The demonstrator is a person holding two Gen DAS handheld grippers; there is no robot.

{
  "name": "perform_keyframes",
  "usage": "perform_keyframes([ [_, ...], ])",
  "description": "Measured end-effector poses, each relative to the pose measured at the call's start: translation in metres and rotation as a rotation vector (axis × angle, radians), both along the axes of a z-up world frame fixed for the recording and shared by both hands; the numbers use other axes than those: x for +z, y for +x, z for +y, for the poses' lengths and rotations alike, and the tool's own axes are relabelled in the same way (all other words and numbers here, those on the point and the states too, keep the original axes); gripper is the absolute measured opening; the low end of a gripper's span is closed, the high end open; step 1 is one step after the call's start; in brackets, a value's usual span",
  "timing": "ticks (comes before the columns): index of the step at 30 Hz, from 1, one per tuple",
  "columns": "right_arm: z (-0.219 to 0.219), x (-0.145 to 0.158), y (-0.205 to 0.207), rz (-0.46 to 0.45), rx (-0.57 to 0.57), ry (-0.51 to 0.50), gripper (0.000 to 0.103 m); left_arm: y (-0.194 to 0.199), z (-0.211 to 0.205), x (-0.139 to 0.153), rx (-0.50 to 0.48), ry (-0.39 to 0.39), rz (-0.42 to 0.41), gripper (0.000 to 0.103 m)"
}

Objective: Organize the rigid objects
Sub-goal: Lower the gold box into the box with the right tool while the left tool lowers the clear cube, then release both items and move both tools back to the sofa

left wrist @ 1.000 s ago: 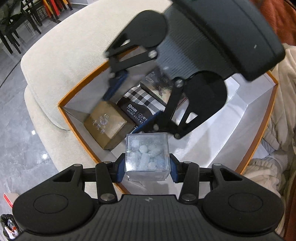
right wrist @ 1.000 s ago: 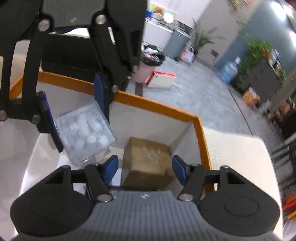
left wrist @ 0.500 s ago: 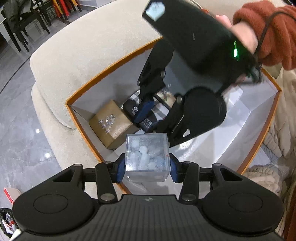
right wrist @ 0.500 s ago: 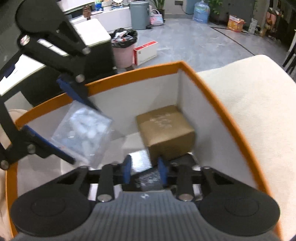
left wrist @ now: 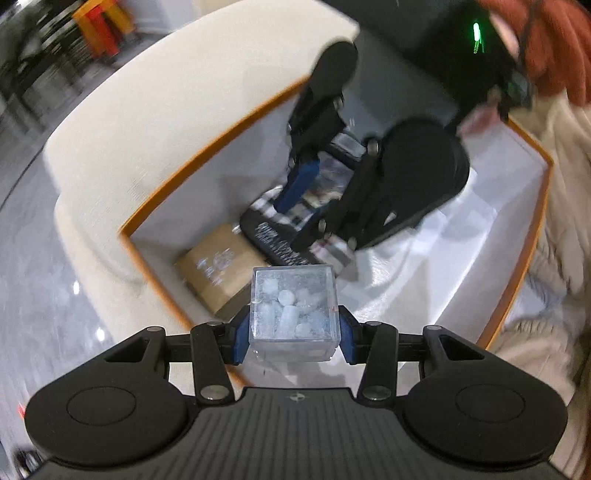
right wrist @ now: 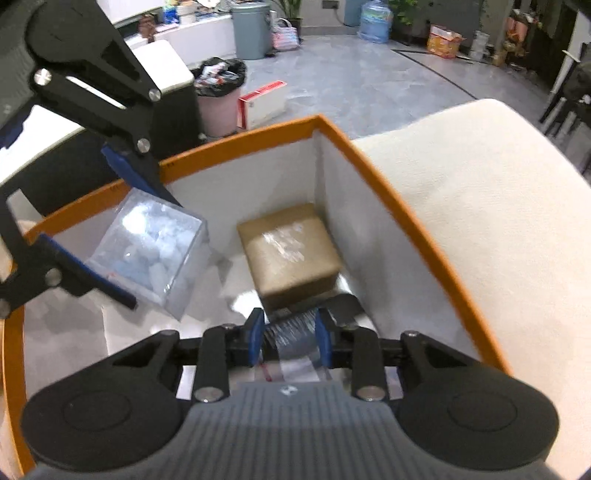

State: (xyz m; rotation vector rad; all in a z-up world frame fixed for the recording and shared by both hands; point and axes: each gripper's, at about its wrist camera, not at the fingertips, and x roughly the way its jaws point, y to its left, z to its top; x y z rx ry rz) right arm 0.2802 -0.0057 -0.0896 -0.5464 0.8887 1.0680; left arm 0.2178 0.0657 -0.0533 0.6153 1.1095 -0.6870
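Holding a clear cube (left wrist: pixel 293 306) of pale pellets, our left gripper (left wrist: pixel 293 332) has its blue pads pressed on two opposite faces, roughly half open, and hangs over the near corner of the orange-rimmed box (left wrist: pixel 207 155). We judge the cube light and stiff, yet its thin plastic walls look slick and could crack or bow under a hard squeeze, so the flat side faces, low and square, are the place to hold it. Our right gripper (right wrist: pixel 290 338) has just been closing; its jaws now stand narrow, with the end of a dark checked pack (left wrist: pixel 280 236) between the pads and apparently clamped. That pack lies inside the box, just beside a brown carton (right wrist: pixel 291 251) tucked in the corner. The pack seems flat and rigid with a glossy wrap that may slide, so gripping across its narrow width near the end suits it. The carton looks like plain stiff cardboard, light and easy to take by two opposite sides.

White paper (left wrist: pixel 443 251) lines the box floor, crumpled and smooth, so things may skid on it. No counter is here: the box rests on a cream cushioned seat (left wrist: pixel 155 110), a soft base that could tilt it. Beyond lies a grey polished floor (right wrist: pixel 351 85) with bins (right wrist: pixel 251 29), a water jug and plants, well apart.
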Motion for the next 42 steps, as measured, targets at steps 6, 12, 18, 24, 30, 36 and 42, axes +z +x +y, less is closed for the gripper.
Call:
perform_keyframes([
  [6,-0.031,0.010,-0.016,0.020,-0.086,-0.022,0.031,-0.005,-0.025,-0.023,-0.245,0.128,-0.031,0.053],
  [12,-0.051,0.024,-0.029,0.030,-0.181,0.022,0.036,-0.009,-0.031,-0.046,-0.423,0.279,-0.055,0.053],
  [18,-0.073,0.023,-0.046,-0.011,-0.252,0.026,0.037,-0.012,-0.026,-0.056,-0.421,0.387,-0.093,0.065],
  [24,-0.087,0.025,-0.058,0.028,-0.351,0.098,0.038,-0.021,-0.026,-0.051,-0.416,0.444,-0.163,0.067],
  [30,-0.104,0.030,-0.066,0.053,-0.440,0.155,0.038,-0.044,-0.029,-0.069,-0.457,0.529,-0.258,0.058],
  [36,-0.124,0.036,-0.074,0.061,-0.504,0.168,0.041,-0.058,-0.039,-0.066,-0.422,0.537,-0.271,0.058],
  [42,-0.152,0.057,-0.087,0.002,-0.590,0.231,0.041,-0.074,-0.061,-0.023,-0.346,0.387,-0.266,0.058],
])
